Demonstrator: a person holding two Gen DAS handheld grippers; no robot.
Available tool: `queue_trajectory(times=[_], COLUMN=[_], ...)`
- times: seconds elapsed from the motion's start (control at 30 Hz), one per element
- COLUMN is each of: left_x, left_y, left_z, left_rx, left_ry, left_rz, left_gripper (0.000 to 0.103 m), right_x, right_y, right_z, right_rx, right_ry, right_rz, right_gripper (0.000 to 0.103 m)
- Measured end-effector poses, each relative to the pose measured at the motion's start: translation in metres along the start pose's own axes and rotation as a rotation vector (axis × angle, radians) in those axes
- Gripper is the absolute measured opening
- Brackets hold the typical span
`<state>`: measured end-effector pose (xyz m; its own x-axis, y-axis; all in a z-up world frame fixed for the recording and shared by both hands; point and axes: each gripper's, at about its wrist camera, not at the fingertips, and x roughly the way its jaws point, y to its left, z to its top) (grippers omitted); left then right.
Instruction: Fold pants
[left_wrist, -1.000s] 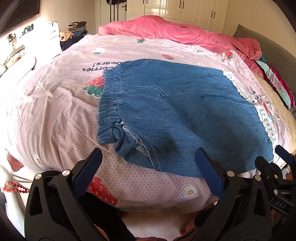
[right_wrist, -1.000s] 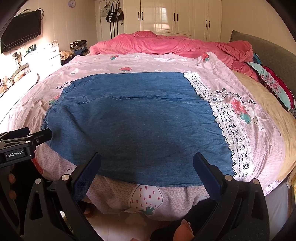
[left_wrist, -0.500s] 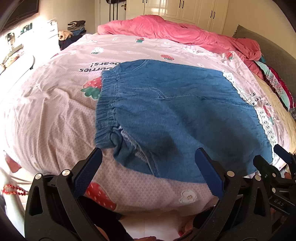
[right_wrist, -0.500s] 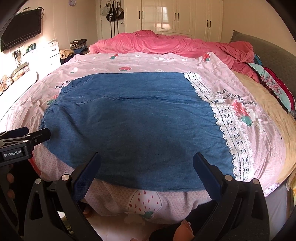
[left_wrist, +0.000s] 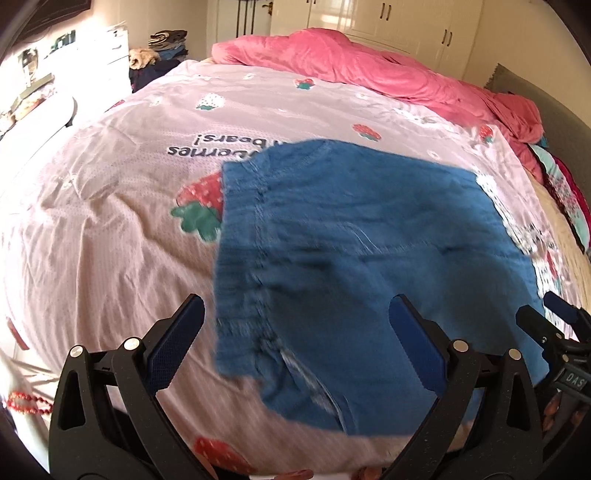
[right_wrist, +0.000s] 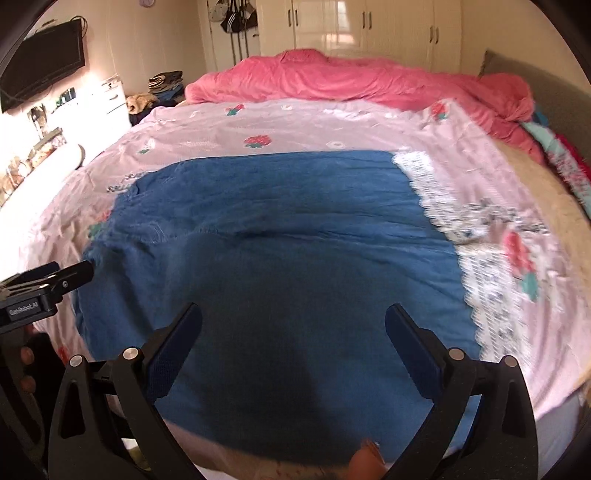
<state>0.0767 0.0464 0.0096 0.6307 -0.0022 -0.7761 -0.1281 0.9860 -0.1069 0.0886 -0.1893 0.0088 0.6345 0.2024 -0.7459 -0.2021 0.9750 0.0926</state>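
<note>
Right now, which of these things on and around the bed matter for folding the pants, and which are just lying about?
For the job:
- blue denim pants, spread flat
- left gripper, jaws open
- right gripper, jaws open
- strawberry-print bedspread under the pants

Just lying about:
- pink duvet
- clothes pile
- wall television

- Pants (right_wrist: 280, 258): blue denim-look cloth, matt, with stitched seams.
- Bedsheet (left_wrist: 110, 229): thin pink printed cloth, lightly creased.
- Lace trim (right_wrist: 476, 266): white openwork.
- Left gripper (left_wrist: 295, 332): matt black plastic, textured blue pads, shiny metal rivets.
- Wardrobe doors (right_wrist: 332, 29): glossy.
</note>
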Motion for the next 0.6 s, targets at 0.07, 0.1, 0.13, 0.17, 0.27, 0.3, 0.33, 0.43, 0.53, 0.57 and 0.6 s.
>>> queue_trajectory(times=[0.07,0.1,0.13,0.17,0.27,0.3,0.33,0.43,0.53,0.57,0.6], left_x=[0.006,0.009,0.012,0.015,0.027,0.029,0.033,0.044,0.058,0.063,0.068], left_y=[0.007,0.011,0.015,0.018,0.029,0.033,0.036,0.047,0.057,0.059,0.060], left_z=[0.010,0.015,0.021,0.025,0.041,0.046,0.052,0.065,0.080,0.085,0.088], left_rx=[-0.011,-0.018,-0.027,-0.032,-0.044,-0.045,-0.042,-0.053,-0.049,-0.045,-0.044], left_ry=[-0.004,-0.007,-0.009,-0.004,0.009,0.010,0.014,0.024,0.037,0.044,0.050], left_rz=[0.009,0.017,0.020,0.024,0.045,0.055,0.058,0.061,0.060,0.047,0.043], left_gripper=[0.094,0.094,0.094,0.094,0.094,0.094,0.094,0.094,0.094,0.094,0.094], right_x=[0.008,0.010,0.015,0.018,0.032,0.036,0.039,0.053,0.071,0.076,0.083], right_y=[0.004,0.005,0.006,0.006,0.008,0.009,0.011,0.016,0.024,0.026,0.030], right_z=[0.014,0.018,0.025,0.030,0.053,0.058,0.064,0.080,0.097,0.102,0.107], right_rx=[-0.038,-0.047,-0.055,-0.055,-0.056,-0.064,-0.076,-0.116,-0.178,-0.197,-0.220], right_ry=[0.000,0.000,0.004,0.011,0.030,0.028,0.026,0.027,0.034,0.034,0.036], right_rz=[0.004,0.009,0.033,0.050,0.084,0.079,0.080,0.083,0.064,0.060,0.049], right_gripper=[0.099,0.099,0.099,0.099,0.099,0.099,0.099,0.099,0.099,0.099,0.099])
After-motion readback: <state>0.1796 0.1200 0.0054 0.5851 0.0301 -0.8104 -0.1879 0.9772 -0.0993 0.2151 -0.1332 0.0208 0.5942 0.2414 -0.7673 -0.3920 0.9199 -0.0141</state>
